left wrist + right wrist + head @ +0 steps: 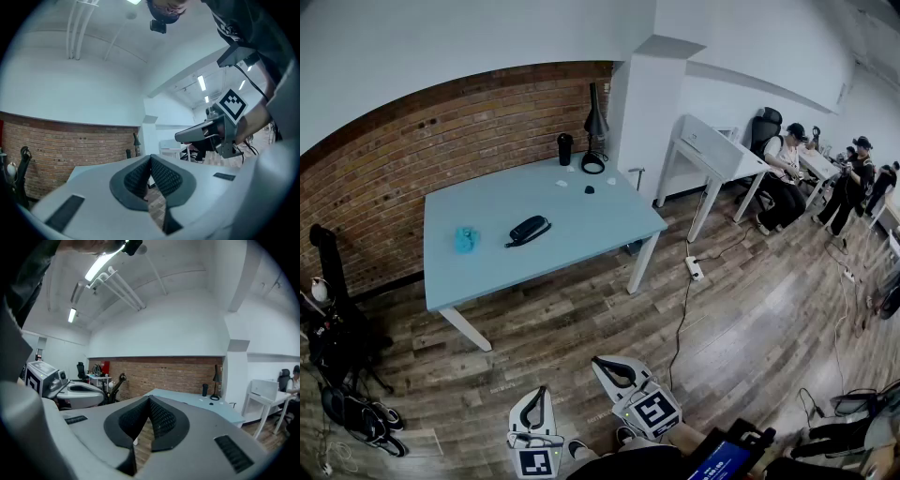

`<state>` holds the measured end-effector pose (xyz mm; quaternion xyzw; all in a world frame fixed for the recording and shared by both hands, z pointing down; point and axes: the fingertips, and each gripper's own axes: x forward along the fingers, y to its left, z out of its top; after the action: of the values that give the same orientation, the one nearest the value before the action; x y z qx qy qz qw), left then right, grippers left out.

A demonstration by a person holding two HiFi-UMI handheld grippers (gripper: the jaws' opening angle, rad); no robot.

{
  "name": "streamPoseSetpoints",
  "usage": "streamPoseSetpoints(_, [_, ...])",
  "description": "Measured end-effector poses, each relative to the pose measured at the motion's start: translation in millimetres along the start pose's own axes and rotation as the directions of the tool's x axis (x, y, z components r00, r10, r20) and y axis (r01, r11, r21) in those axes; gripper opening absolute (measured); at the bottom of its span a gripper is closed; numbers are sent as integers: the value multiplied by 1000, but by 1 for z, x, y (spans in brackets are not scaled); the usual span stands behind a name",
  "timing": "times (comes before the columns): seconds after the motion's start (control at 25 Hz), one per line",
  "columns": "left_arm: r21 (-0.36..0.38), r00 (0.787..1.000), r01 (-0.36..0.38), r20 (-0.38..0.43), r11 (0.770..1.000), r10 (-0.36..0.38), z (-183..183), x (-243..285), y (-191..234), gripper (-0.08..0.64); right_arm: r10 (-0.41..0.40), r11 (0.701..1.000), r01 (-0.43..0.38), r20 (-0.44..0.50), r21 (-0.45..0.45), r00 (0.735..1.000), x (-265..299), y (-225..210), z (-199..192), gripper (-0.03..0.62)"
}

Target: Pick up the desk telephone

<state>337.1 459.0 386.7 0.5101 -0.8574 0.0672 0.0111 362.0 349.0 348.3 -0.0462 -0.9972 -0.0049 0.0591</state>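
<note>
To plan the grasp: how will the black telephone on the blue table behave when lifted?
The telephone looks like a rigid, elongated shell, so it is probably stiff and light. A thin cord seems to loop beside it and would likely dangle. Lying flat, it should not roll.

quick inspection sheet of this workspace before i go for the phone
surface: light blue table on a wood floor
job's things: black telephone lying on the table, untouched
clutter: teal object, black cup and lamp also on the table
grippers: left gripper and right gripper both shut, empty, short of the table
cables: power strip with cord on the floor right of the table
surroundings: brick wall, people seated at far desks
</note>
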Motion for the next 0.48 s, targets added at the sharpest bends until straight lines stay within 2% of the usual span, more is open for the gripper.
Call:
streamPoseSetpoints(0.16, [21,1000,3,7,1000,-3,-3,-2,7,23,57,996,-60,51,69,997,4,1,-1,5])
streamPoseSetpoints(0.36, [15,1000,-1,-3,1000,1,-10,-12,15,23,54,998,-53,57,-21,997,4,14,2,5])
streamPoseSetpoints(0.48, [27,1000,8,-19,1000,-7,-14,-19,18,23,42,999,-41,34,-15,999,8,22,-2,5])
